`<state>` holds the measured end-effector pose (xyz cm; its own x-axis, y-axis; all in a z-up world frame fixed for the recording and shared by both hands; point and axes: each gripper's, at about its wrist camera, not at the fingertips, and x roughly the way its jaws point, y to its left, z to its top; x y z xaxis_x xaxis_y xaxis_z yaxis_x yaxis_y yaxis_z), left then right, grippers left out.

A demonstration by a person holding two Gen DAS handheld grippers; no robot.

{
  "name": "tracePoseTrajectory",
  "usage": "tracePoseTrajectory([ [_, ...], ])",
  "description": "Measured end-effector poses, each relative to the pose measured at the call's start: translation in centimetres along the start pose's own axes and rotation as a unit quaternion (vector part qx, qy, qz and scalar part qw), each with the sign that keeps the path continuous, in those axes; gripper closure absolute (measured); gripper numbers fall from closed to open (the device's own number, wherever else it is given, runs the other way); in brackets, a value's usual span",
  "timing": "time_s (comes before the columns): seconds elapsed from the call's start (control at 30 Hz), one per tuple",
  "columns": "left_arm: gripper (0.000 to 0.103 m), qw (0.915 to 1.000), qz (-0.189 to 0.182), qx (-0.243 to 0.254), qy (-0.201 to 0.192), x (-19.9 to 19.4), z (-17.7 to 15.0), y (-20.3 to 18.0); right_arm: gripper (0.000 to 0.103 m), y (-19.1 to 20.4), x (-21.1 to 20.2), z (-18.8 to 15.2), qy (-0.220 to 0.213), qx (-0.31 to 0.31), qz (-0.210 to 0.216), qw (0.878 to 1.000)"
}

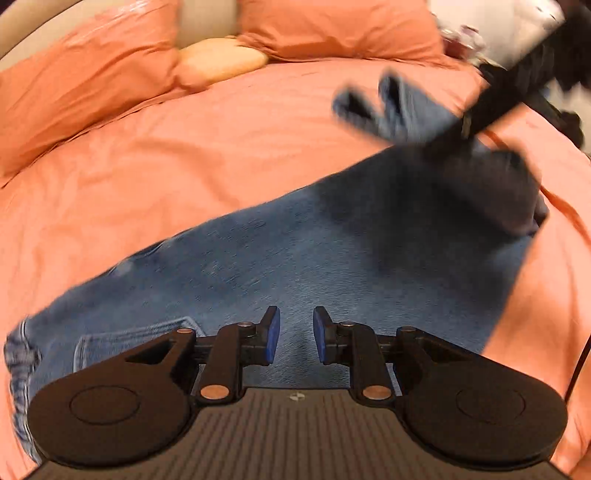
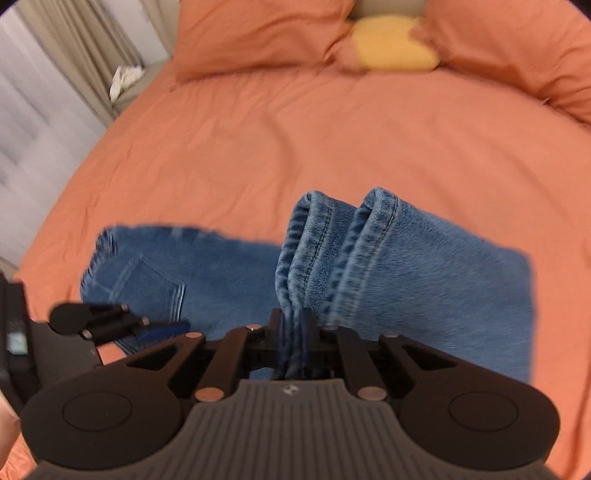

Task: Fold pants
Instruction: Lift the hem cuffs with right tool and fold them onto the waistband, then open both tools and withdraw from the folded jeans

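Observation:
Blue jeans [image 1: 332,251] lie across an orange bed. My left gripper [image 1: 296,334] is open and empty, just above the jeans near the back pocket [image 1: 129,343]. My right gripper [image 2: 295,332] is shut on the leg hems [image 2: 332,236] and holds them lifted over the rest of the jeans [image 2: 177,273]. In the left wrist view the right gripper [image 1: 436,140] shows blurred at the upper right with the hems in it. In the right wrist view the left gripper [image 2: 162,328] shows at the lower left, by the pocket [image 2: 147,288].
Orange pillows [image 2: 258,33] and a yellow cushion [image 2: 395,44] lie at the head of the bed [image 2: 295,129]. A curtain and a radiator [image 2: 33,110] stand to the left of the bed. A dark cable [image 1: 580,365] hangs at the right edge.

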<state>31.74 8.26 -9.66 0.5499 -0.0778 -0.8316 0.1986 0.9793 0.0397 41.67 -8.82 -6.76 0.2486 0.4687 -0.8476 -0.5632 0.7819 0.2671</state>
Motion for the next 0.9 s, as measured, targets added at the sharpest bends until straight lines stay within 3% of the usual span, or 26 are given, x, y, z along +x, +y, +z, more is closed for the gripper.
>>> tracePoseTrajectory([
  [0.23,0.073,0.9991,0.017,-0.037,0.004,1.2,-2.1,-0.6,0.097,1.5,8.8,-2.6,0.049,-0.003,-0.028,0.998],
  [0.37,0.071,0.9992,0.026,-0.028,0.013,1.1,-3.2,-0.5,0.083,2.8,10.2,-3.1,0.05,-0.009,-0.039,0.998],
  [0.47,0.064,0.9992,0.024,-0.03,0.009,0.7,-3.6,-0.1,0.077,3.8,9.1,-3.2,0.046,-0.02,-0.041,0.998],
  [0.6,0.064,0.9985,0.014,-0.053,0.001,-0.1,-3.4,0.6,0.066,4.3,5.7,-3.2,0.014,-0.044,-0.057,0.997],
  [0.77,0.064,0.9948,-0.014,-0.1,-0.015,-0.9,-2.7,1.3,0.066,2.9,1.5,-4.0,-0.02,-0.058,-0.098,0.993],
  [0.9,0.064,0.9906,-0.031,-0.131,-0.025,-1.4,-2.0,1.3,0.069,-0.6,-0.8,-6.0,-0.032,-0.055,-0.132,0.989],
])
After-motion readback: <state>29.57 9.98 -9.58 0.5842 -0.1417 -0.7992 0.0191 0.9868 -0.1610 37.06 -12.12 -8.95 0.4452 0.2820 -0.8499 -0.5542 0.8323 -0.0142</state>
